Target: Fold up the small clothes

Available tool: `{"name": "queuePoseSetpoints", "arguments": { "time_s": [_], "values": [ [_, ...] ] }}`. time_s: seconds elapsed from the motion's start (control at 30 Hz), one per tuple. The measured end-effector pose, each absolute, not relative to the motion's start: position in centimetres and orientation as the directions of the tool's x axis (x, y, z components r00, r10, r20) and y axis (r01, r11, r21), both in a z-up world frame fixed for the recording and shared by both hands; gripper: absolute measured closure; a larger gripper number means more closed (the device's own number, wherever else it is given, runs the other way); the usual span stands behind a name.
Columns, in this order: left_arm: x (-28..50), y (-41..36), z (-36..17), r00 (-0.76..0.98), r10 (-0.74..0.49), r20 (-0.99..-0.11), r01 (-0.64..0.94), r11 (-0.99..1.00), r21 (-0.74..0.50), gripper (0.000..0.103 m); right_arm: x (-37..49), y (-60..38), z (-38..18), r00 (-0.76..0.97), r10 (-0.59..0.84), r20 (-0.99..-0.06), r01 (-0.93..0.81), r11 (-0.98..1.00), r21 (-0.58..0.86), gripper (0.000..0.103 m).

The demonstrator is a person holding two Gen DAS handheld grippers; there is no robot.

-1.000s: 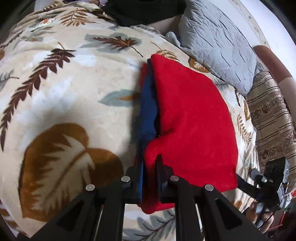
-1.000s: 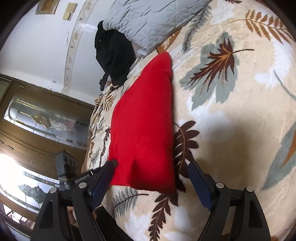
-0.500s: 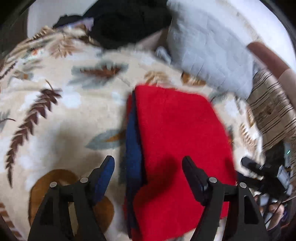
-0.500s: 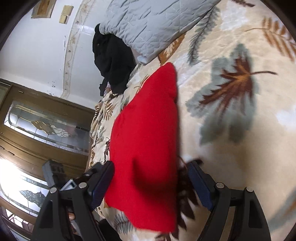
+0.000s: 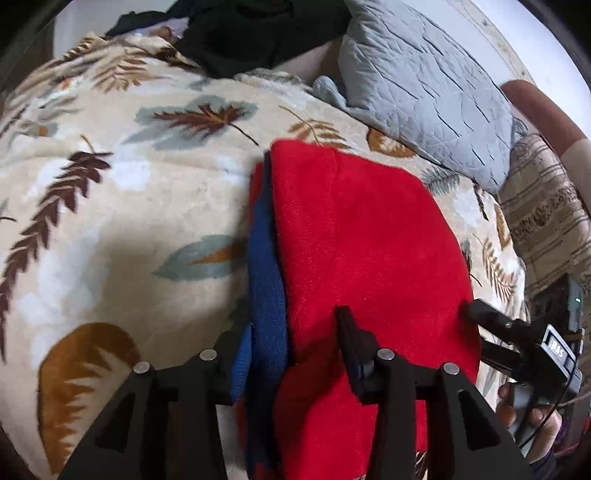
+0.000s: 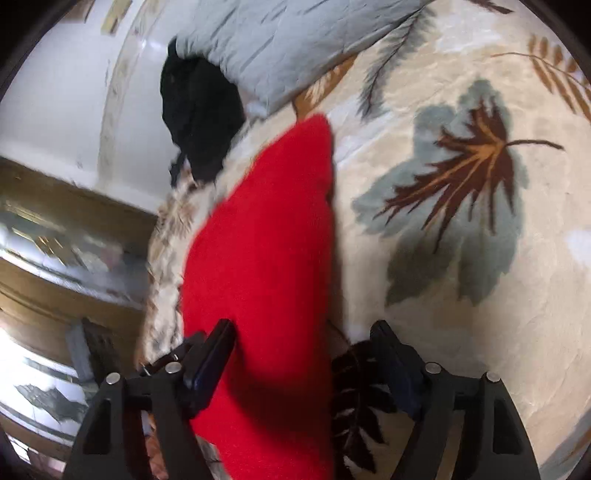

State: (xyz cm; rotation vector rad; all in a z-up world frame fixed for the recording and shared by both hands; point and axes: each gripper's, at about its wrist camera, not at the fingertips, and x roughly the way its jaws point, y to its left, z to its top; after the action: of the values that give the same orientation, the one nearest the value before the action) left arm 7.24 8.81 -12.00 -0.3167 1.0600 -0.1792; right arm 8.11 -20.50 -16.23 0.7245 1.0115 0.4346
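A folded red fleece garment (image 5: 369, 251) with a blue lining (image 5: 266, 266) showing along its left edge lies on the leaf-print blanket (image 5: 110, 221). My left gripper (image 5: 291, 336) is open, its jaws standing either side of the garment's near left edge, blue layer between them. In the right wrist view the same red garment (image 6: 266, 258) runs up the middle. My right gripper (image 6: 306, 343) is open, jaws astride the garment's near right edge. The right gripper also shows in the left wrist view (image 5: 517, 332) at the garment's far right corner.
A grey quilted pillow (image 5: 424, 88) lies behind the garment, with a black garment pile (image 5: 251, 33) at the back. A striped brown cushion (image 5: 546, 214) is at the right. A wall and wood-framed glass doors (image 6: 55, 258) lie beyond the bed's edge.
My left gripper let go of the garment's blue-and-red edge, opened and pulled back, then came forward around the edge again. My right gripper moved forward over the garment's near edge, staying open.
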Motion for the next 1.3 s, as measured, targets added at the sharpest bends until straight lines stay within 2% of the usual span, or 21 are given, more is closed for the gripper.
{"name": "queuePoseSetpoints", "arguments": {
  "time_s": [0.07,0.13,0.2,0.23,0.27,0.3,0.33,0.37,0.4,0.47,0.57,0.7,0.8,0.87,0.9,0.93,0.97,1.0,1.03,1.13,1.3],
  "values": [
    [7.3,8.8,-11.1,0.507,-0.298,-0.808,-0.005,0.937,-0.349,0.05,8.1,-20.7,-15.3,0.507,0.632,-0.586,-0.037,0.696,0.717,0.023],
    [7.3,9.0,-10.3,0.545,-0.319,-0.776,0.009,0.927,-0.375,0.03,8.7,-20.3,-14.7,0.499,0.642,-0.582,-0.058,0.695,0.717,0.023],
    [7.7,9.0,-10.9,0.552,-0.332,-0.764,0.021,0.922,-0.386,0.023,9.6,-19.6,-14.7,0.479,0.66,-0.579,-0.069,0.686,0.725,0.023],
    [8.5,8.9,-12.3,0.504,-0.326,-0.8,0.011,0.928,-0.372,0.024,10.4,-18.9,-15.0,0.453,0.666,-0.592,-0.07,0.689,0.721,0.023],
    [9.2,8.7,-13.5,0.459,-0.319,-0.829,-0.007,0.932,-0.363,0.031,10.8,-18.5,-15.5,0.426,0.671,-0.607,-0.069,0.693,0.718,0.023],
    [9.4,9.3,-15.2,0.435,-0.389,-0.812,-0.024,0.896,-0.443,0.042,11.0,-18.0,-16.0,0.398,0.672,-0.625,-0.071,0.701,0.709,0.025],
    [9.3,9.7,-15.4,0.44,-0.427,-0.79,-0.025,0.874,-0.486,0.055,11.3,-17.0,-16.5,0.371,0.654,-0.659,-0.091,0.732,0.675,0.041],
    [9.3,10.0,-15.3,0.435,-0.455,-0.777,-0.028,0.855,-0.517,0.06,11.2,-15.8,-16.4,0.373,0.608,-0.701,-0.128,0.782,0.61,0.049],
    [9.2,10.1,-14.8,0.439,-0.45,-0.778,-0.03,0.858,-0.513,0.067,10.9,-15.2,-15.8,0.389,0.581,-0.715,-0.149,0.806,0.573,0.051],
    [8.9,9.3,-13.7,0.453,-0.41,-0.791,-0.011,0.885,-0.465,0.071,10.6,-14.4,-14.4,0.398,0.549,-0.735,-0.193,0.833,0.518,0.059],
    [8.6,8.6,-11.7,0.497,-0.414,-0.762,0.011,0.881,-0.472,0.073,10.2,-13.9,-12.2,0.423,0.523,-0.74,-0.239,0.852,0.466,0.061],
    [9.3,6.2,-7.2,0.567,-0.438,-0.698,0.093,0.876,-0.474,0.073,9.6,-15.8,-7.3,0.516,0.505,-0.692,-0.276,0.863,0.424,0.061],
    [10.7,3.6,-5.7,0.581,-0.452,-0.677,0.133,0.873,-0.469,0.072,9.7,-18.7,-4.6,0.573,0.498,-0.651,-0.28,0.866,0.415,0.061],
    [12.0,1.9,-6.9,0.543,-0.451,-0.708,0.133,0.879,-0.458,0.065,10.8,-20.6,-4.5,0.576,0.504,-0.643,-0.247,0.858,0.451,0.058],
    [13.0,0.8,-8.4,0.51,-0.426,-0.748,0.114,0.895,-0.432,0.058,11.5,-21.9,-5.3,0.571,0.504,-0.648,-0.206,0.852,0.481,0.056],
    [13.5,0.3,-9.5,0.486,-0.397,-0.779,0.101,0.91,-0.401,0.049,12.0,-22.9,-6.4,0.566,0.49,-0.663,-0.159,0.854,0.495,0.05],
    [14.1,-0.4,-11.2,0.451,-0.342,-0.824,0.081,0.935,-0.344,0.049,12.4,-23.5,-7.5,0.56,0.469,-0.683,-0.119,0.861,0.494,0.039],
    [14.6,-0.7,-12.8,0.423,-0.281,-0.861,0.05,0.956,-0.288,0.04,12.8,-24.7,-9.6,0.548,0.426,-0.72,-0.049,0.876,0.48,0.035],
    [14.6,-0.5,-13.7,0.418,-0.325,-0.848,0.055,0.941,-0.334,0.036,12.7,-25.4,-10.7,0.544,0.395,-0.74,-0.009,0.885,0.466,0.033],
    [13.7,0.6,-13.1,0.469,-0.316,-0.825,0.016,0.937,-0.35,0.036,10.8,-27.3,-12.6,0.566,0.393,-0.725,0.038,0.866,0.499,0.033],
    [11.8,1.1,-10.6,0.541,-0.258,-0.8,0.025,0.956,-0.292,0.036,8.0,-25.6,-8.0,0.672,0.436,-0.598,-0.096,0.853,0.513,0.033]
  ]
}}
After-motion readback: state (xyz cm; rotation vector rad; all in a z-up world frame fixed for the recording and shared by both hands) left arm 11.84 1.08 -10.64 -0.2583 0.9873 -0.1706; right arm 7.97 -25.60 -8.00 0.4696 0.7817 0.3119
